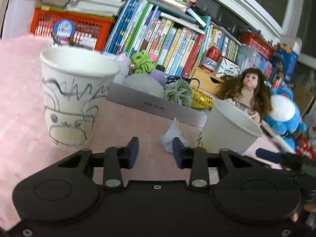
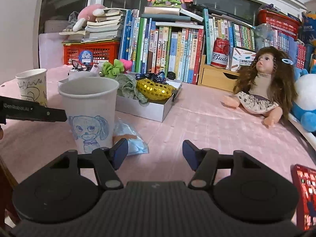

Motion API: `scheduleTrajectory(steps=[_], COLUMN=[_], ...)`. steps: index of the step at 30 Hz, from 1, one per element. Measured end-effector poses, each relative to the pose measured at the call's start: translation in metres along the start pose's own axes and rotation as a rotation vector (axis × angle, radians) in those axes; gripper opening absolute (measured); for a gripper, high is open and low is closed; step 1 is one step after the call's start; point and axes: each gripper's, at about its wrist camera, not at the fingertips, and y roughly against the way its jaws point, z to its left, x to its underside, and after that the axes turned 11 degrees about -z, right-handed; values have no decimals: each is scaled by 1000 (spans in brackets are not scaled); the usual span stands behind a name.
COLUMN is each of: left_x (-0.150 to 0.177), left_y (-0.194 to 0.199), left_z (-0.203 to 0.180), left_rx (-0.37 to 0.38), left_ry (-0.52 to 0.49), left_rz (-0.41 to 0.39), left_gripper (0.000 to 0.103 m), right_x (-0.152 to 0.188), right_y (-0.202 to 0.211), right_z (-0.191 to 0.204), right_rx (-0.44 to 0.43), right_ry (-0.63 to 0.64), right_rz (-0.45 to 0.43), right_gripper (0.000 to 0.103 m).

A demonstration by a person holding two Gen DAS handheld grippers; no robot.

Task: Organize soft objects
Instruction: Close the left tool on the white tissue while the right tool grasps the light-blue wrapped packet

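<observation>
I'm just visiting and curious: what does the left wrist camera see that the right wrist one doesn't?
Only the left view: the crumpled tissue ahead of the left gripper.
Only the right view: the dog drawing on the near cup, a blue bag beside it, and a red phone.
Both: two cups, the grey box of scrunchies, the doll, the can and the books.

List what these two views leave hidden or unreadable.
- Insides of both paper cups: rims above the lens, both views.
- Grey box contents under the scrunchies: piled items cover them.
- Crumpled plastic: right view, partly behind the dog-drawing cup.
- Red object: cut by right edge.
</observation>
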Motion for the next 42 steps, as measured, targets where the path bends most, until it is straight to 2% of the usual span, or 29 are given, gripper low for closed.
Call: scheduleTrajectory(steps=[3, 8, 12, 16, 19, 21, 24, 27, 30, 33, 37, 40, 42], left_x=[1, 1, 2, 4, 5, 6, 6, 5, 3, 2, 1, 1, 1], left_y=[-2, -2, -6, -9, -13, -14, -13, -12, -8, -2, 8, 18, 25], left_z=[3, 5, 6, 4, 2, 2, 0, 0, -2, -3, -4, -4, -5], left_rx=[18, 6, -13, -1, 22, 30, 21, 20, 11, 9, 13, 23, 29], left_ry=[48, 125, 193, 236, 251, 267, 246, 240, 206, 181, 135, 88, 45], left_rz=[-1, -40, -60, -66, -62, -56, -61, -64, -72, -76, -60, -46, -39], left_gripper=[38, 41, 41, 40, 34, 25, 19, 19, 19, 19, 19, 19, 19], right_x=[-1, -3, -4, -5, -6, -7, -8, -9, -9, -7, -3, -2, -3], right_y=[-5, -11, -14, -17, -20, -24, -30, -35, -38, -39, -36, -34, -34], right_z=[0, 2, 6, 7, 7, 6, 5, 7, 6, 2, -2, 0, 2], right_rx=[-12, -57, -86, -121, -159, -185, -230, -257, -255, -250, -259, -265, -262], right_ry=[35, 67, 106, 124, 142, 157, 173, 182, 177, 119, 58, 57, 60], right_rz=[16, 31, 46, 60, 77, 93, 115, 128, 136, 143, 135, 126, 125], right_gripper=[72, 73, 73, 73, 73, 73, 73, 73, 73, 71, 62, 52, 50])
